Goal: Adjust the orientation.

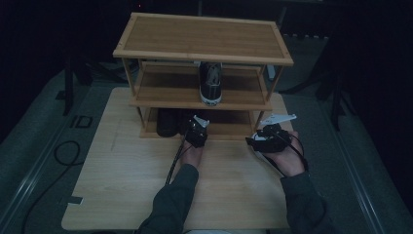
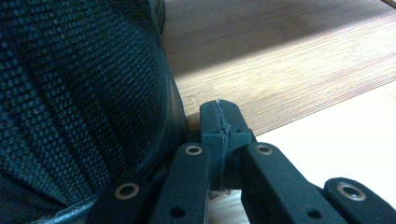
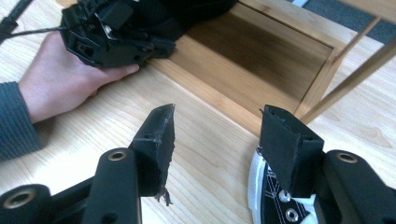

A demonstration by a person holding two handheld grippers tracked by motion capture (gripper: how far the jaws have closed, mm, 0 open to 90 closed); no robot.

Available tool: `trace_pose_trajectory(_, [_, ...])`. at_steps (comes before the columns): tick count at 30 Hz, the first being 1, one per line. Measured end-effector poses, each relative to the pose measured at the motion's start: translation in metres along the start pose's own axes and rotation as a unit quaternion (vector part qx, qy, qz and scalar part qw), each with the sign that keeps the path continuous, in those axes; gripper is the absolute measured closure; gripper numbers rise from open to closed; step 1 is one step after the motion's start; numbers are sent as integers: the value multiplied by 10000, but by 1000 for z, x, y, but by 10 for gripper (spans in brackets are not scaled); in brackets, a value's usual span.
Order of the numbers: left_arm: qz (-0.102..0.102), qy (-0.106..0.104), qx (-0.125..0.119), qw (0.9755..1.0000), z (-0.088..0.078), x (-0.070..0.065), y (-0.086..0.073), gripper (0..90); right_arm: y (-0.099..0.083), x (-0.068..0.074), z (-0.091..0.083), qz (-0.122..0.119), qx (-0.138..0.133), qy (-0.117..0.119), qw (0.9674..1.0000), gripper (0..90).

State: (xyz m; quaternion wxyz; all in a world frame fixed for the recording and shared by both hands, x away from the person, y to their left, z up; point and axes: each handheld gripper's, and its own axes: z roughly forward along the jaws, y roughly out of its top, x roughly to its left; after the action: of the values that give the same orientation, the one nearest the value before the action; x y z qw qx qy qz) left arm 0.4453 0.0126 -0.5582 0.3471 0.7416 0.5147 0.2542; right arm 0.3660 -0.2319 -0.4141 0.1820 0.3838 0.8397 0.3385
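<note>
A black mesh shoe (image 2: 79, 93) lies on the bottom shelf of a three-tier wooden shoe rack (image 1: 204, 53), at its left end (image 1: 166, 122). My left gripper (image 2: 222, 122) is shut with its jaw tips pressed together, right beside that shoe's side and low over the shelf board; in the high view the left gripper (image 1: 194, 129) is at the shelf's front edge. My right gripper (image 3: 217, 126) is open and empty over the table, in front of the rack's right end (image 1: 259, 139). A black-and-white sneaker (image 3: 271, 198) lies on the table under the right gripper.
Another black-and-white sneaker (image 1: 211, 83) stands on the middle shelf, toe toward me. The top shelf (image 1: 146, 34) is bare. The wooden table (image 1: 126, 185) stretches in front of the rack. A black cable (image 1: 65, 151) loops on the floor at the left.
</note>
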Motion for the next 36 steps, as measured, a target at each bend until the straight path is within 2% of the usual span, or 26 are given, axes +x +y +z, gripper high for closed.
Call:
trace_pose_trajectory(15, [5,4,0,10000,0,0,0,900,-22,-19,4,281,200,-72,9994,563])
trace_pose_trajectory(18, [6,6,-6,10000,0,0,0,900,-27,-23,4,298,242,-136,9992,574])
trace_pose_trajectory(24, [6,5,1,10000,0,0,0,900,-36,-29,2,305,355,-145,9988,673])
trace_pose_trajectory(36, [8,-14,8,10000,0,0,0,900,-52,-45,2,363,597,-319,9970,731])
